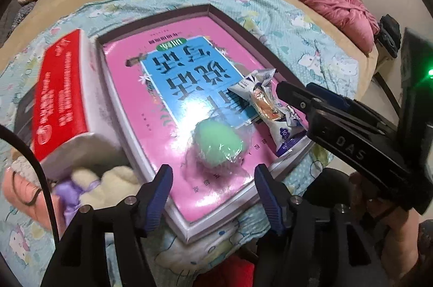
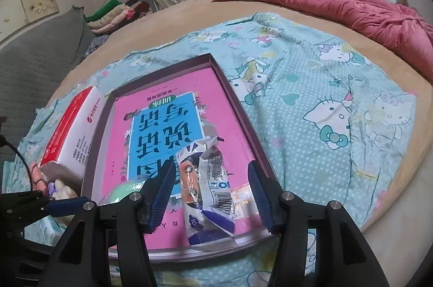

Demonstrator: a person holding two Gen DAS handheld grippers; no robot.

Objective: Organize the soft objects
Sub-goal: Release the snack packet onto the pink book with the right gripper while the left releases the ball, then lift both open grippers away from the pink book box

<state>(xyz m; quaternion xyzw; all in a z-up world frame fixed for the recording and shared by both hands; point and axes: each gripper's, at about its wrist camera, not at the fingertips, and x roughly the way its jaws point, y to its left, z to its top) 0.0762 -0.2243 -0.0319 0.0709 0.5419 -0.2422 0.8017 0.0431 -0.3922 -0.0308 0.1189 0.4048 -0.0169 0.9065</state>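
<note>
Right wrist view: the right tool point(image 2: 209, 192) stands spread astride the snack packet point(image 2: 208, 189), whose long axis runs between its fingers; the left tool point(image 1: 213, 185) gapes empty before the green ball point(image 1: 217, 144).

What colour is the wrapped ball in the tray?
Light green ball, clearest in the left wrist view.

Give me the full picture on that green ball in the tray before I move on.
The green ball is pale mint, rounded, soft-looking and wrapped in clear crinkly film. It lies on the pink book cover inside the shallow box tray, near its close edge and just left of the snack packet. The left gripper is open around it, pads apart from it.
</note>
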